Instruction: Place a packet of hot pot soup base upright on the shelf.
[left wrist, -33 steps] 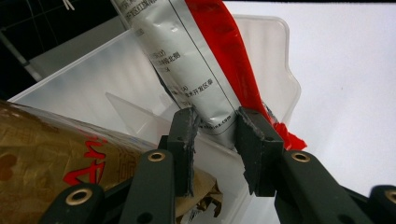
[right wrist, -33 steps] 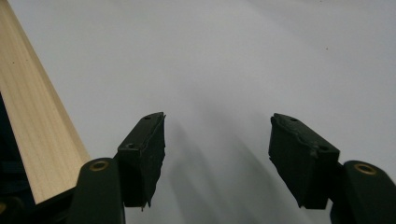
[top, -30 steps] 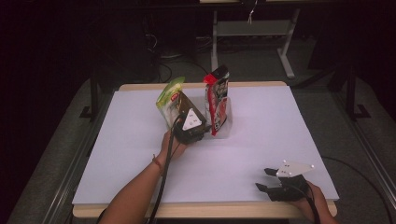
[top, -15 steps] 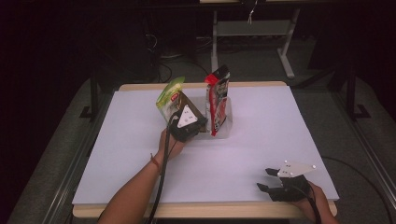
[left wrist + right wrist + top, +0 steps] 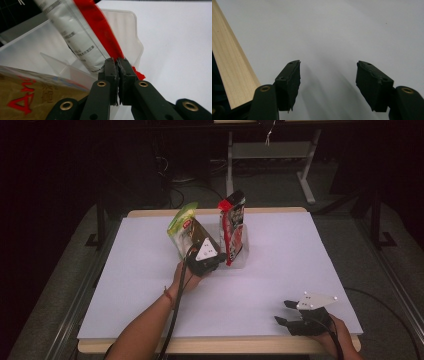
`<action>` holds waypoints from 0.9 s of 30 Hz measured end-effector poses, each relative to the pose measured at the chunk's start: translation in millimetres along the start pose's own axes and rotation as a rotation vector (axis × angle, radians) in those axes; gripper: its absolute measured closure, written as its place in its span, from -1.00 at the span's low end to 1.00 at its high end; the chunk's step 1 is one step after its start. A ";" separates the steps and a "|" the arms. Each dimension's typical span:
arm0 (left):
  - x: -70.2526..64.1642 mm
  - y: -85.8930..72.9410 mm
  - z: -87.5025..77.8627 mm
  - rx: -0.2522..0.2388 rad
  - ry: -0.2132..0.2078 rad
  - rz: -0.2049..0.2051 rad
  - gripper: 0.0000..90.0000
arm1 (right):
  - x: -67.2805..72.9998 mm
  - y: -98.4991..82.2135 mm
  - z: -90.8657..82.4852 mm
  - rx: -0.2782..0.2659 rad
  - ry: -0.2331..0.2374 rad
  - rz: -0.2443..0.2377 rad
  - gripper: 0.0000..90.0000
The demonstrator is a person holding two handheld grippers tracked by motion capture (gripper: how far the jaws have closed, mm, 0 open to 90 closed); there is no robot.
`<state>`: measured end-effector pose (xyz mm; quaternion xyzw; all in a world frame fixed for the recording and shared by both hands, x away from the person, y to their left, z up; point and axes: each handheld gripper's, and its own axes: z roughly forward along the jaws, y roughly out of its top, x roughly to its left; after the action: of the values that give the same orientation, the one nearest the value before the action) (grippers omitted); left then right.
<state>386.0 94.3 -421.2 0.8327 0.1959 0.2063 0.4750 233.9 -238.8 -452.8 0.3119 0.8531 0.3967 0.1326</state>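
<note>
A red and black pouch (image 5: 232, 227) stands upright in a clear plastic container (image 5: 243, 256) at the middle of the white table. A green pouch (image 5: 182, 222) leans just left of it. My left gripper (image 5: 212, 256) sits between the two pouches at the container's front. In the left gripper view its jaws are pressed together (image 5: 117, 67) where the red pouch's (image 5: 100, 27) red edge runs into them, inside the clear container (image 5: 131, 35). The green pouch's gold face (image 5: 37, 97) lies at lower left. My right gripper (image 5: 284, 312) rests open near the table's front right edge, with nothing in it (image 5: 328, 77).
The white table top (image 5: 300, 255) has free room on all sides of the container. A wooden edge strip (image 5: 227, 62) runs beside the right gripper. Dark floor, cables and a desk frame (image 5: 270, 150) lie beyond the far edge.
The left gripper has shifted only slightly at the container's front. The pouches and the right gripper stay where they were.
</note>
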 end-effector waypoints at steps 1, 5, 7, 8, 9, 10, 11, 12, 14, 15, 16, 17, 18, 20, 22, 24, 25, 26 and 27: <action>-1.0 1.0 0.3 0.001 0.015 0.006 0.94 | 0.1 0.0 -0.1 0.000 0.000 -0.001 -0.21; -2.9 0.0 4.5 0.008 0.017 0.000 0.99 | -0.4 -0.2 -0.1 -0.001 0.002 0.000 -0.21; -4.9 1.8 6.2 0.015 0.031 0.008 0.99 | -0.6 -0.2 0.8 0.002 0.004 0.007 -0.21; -5.3 2.5 7.2 0.022 0.030 0.006 0.99 | -0.5 0.0 1.4 0.004 0.005 0.004 -0.21; -5.3 2.5 7.9 0.024 0.027 0.007 0.99 | 0.5 0.3 1.8 0.007 0.005 0.003 -0.21; -5.1 2.1 8.4 0.025 0.029 0.007 0.99 | 1.2 0.5 2.1 0.005 0.007 -0.002 -0.21; -5.5 1.9 9.5 0.032 0.028 0.006 0.99 | 1.8 0.7 2.1 0.006 0.008 -0.005 -0.21; -6.6 1.5 11.3 0.042 0.030 0.010 0.99 | 2.2 0.9 2.1 0.007 0.008 -0.006 -0.21; -9.3 1.2 15.5 0.056 0.040 0.023 1.00 | 1.7 0.8 2.1 0.005 0.006 -0.005 -0.21; -9.7 2.2 16.6 0.058 0.040 0.023 1.00 | 1.4 0.6 2.0 0.004 0.007 -0.003 -0.21; -10.1 2.7 17.0 0.056 0.042 0.022 1.00 | 1.3 0.5 1.7 0.005 0.005 -0.002 -0.21; -9.6 2.6 16.5 0.055 0.041 0.021 1.00 | 1.0 0.2 1.4 0.004 0.005 -0.004 -0.21; -8.8 2.4 15.4 0.050 0.037 0.015 1.00 | 1.0 0.0 0.8 0.002 0.004 -0.001 -0.21; -8.1 2.4 11.9 0.026 0.025 0.016 0.93 | 0.4 -0.2 -0.2 0.003 0.002 -0.005 -0.21; -7.1 3.9 7.1 0.017 0.034 0.024 0.93 | -0.4 -0.3 -1.0 0.000 -0.001 -0.005 -0.21; -4.8 4.9 1.1 -0.008 0.035 0.014 0.89 | -0.6 0.0 -1.1 -0.001 -0.004 -0.002 -0.21; -3.5 5.2 -1.1 -0.010 0.038 0.015 0.89 | -0.7 0.1 -0.9 -0.002 -0.006 -0.004 -0.21; -2.6 5.0 -2.6 -0.012 0.040 0.014 0.89 | -0.5 0.3 -0.8 -0.001 -0.006 -0.006 -0.21; -1.5 4.5 -3.8 -0.012 0.038 0.013 0.87 | -0.3 0.6 -0.7 0.000 -0.006 -0.007 -0.21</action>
<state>383.2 94.1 -415.7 0.8271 0.1981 0.2263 0.4748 234.1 -239.1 -451.9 0.3099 0.8539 0.3952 0.1365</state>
